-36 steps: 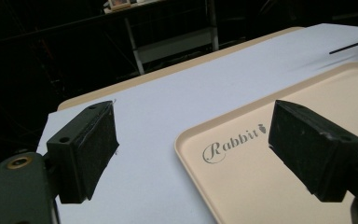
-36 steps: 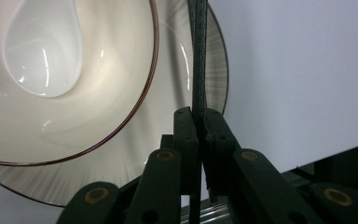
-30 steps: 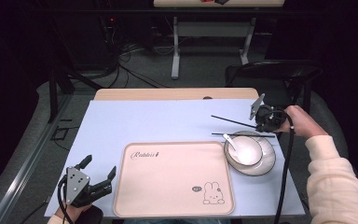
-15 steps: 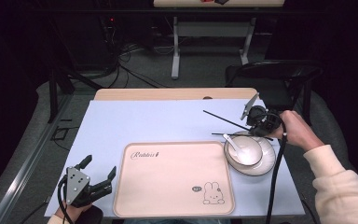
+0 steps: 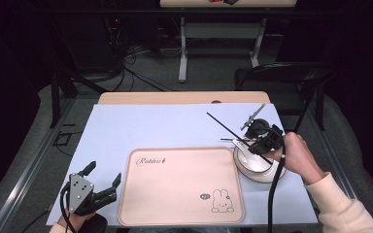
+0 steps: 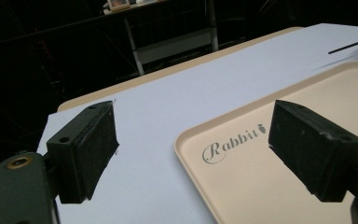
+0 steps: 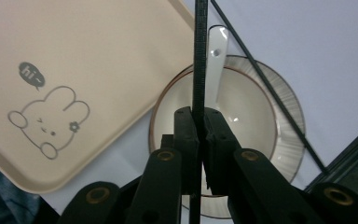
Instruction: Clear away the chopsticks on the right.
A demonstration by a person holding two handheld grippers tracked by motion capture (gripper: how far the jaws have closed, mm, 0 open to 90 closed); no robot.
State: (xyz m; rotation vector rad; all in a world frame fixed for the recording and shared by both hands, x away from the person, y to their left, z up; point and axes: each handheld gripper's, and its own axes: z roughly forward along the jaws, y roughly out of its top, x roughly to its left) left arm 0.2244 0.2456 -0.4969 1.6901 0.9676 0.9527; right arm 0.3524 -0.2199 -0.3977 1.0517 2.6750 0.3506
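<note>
High view, over a tabletop [image 5: 141,121] under a pale blue sheet: two grippers, one tray, one bowl, one spoon, two black chopsticks. Right gripper [image 5: 258,139], clamped on one chopstick [image 5: 223,126], poised above the white bowl [image 5: 258,167] at the tray's right edge; that stick angled up and to the left over the sheet. Second chopstick [image 7: 265,88] seen in the right gripper view lying across the bowl's rim, beside the white spoon [image 7: 214,60] resting inside; pads pressed tight on the held stick. Left gripper [image 5: 99,187] at the tabletop's near left corner, jaws wide apart with nothing between them, just beside the beige tray [image 5: 175,165]. Printed on the tray: "Rabbit" in script near the far left corner, and a cartoon rabbit with a "hi~" speech bubble near the right corner. Spoon's bowl end hidden behind the gripper; held chopstick's lower end cut off below the pads.
</note>
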